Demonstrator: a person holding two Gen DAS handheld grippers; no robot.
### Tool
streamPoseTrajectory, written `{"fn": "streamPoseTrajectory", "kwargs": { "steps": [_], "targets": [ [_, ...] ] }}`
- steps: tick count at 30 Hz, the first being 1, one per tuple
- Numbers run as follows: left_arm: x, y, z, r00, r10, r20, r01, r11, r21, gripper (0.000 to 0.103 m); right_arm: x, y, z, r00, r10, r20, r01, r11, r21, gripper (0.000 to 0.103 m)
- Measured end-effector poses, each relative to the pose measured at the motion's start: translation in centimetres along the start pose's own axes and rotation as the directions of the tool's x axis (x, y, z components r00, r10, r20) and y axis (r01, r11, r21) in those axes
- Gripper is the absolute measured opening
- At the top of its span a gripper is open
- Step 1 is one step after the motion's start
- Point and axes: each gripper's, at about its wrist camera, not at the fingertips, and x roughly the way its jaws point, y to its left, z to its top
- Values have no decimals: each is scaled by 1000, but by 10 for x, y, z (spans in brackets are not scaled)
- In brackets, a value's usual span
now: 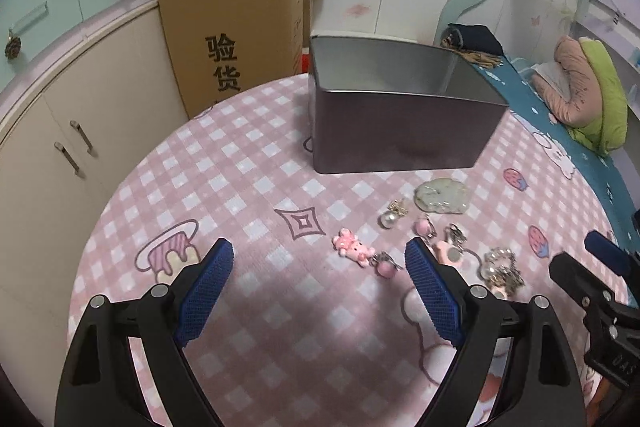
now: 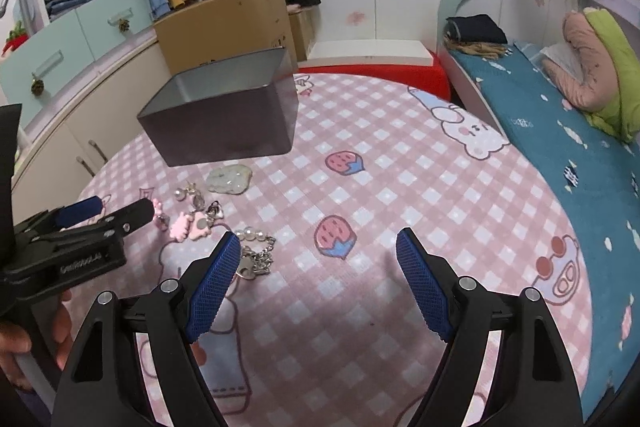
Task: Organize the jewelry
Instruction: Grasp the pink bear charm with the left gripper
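Observation:
An open grey metal box [image 1: 400,123] stands on the pink checked tablecloth [image 1: 248,163]; it also shows in the right wrist view [image 2: 224,119]. In front of it lie a pale green jade pendant [image 1: 441,195], a pearl earring [image 1: 389,218], a pink bear charm [image 1: 352,246], pink bead earrings [image 1: 422,227] and a silver chain bracelet [image 1: 502,269]. The bracelet [image 2: 256,251] lies by my right gripper's left finger. My left gripper [image 1: 320,259] is open and empty, just short of the bear charm. My right gripper [image 2: 318,249] is open and empty over bare cloth.
A cardboard box [image 1: 240,35] stands behind the table beside cream cabinets [image 1: 72,131]. A bed with a blue sheet [image 2: 560,131] and a pink and green pillow [image 2: 592,75] runs along the right. A red stool with a white top [image 2: 376,63] is behind the table.

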Motion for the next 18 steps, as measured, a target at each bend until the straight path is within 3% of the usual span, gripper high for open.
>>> {"fn": "streamPoseTrajectory", "kwargs": {
  "steps": [9, 15, 17, 18],
  "targets": [
    [14, 3, 1, 999, 24, -27, -24, 1000, 8, 84, 8, 0, 1, 1000, 15, -13, -15, 1000, -3, 78],
    [15, 8, -3, 999, 31, -23, -30, 999, 42, 65, 9, 3, -1, 1000, 21, -18, -21, 1000, -4, 78],
    [13, 8, -4, 999, 26, -19, -25, 998, 52, 57, 9, 5, -3, 1000, 23, -20, -24, 1000, -4, 78],
    [12, 7, -4, 1000, 19, -17, -18, 998, 65, 48, 9, 5, -4, 999, 24, -22, -24, 1000, -5, 78]
  ]
}}
